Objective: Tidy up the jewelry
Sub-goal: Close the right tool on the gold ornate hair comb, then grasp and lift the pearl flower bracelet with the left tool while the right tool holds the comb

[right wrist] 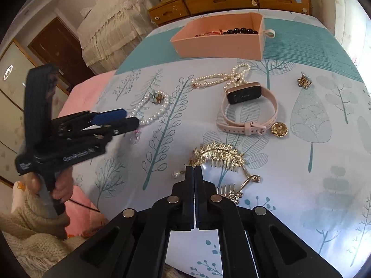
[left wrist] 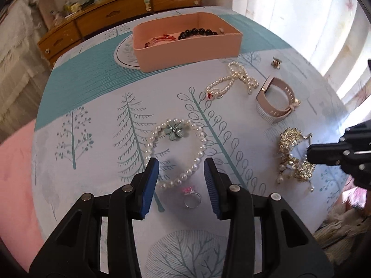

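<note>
While parted wide, left tongs straddling pearl bracelet, ready to pinch; right tongs closed empty beside gold comb.

Table covered by a pale cloth printed with teal trees, wooden drawer cabinet set along the far side, lace-draped furniture at far left, dark wooden door beside it, light curtains hung at the right
</note>
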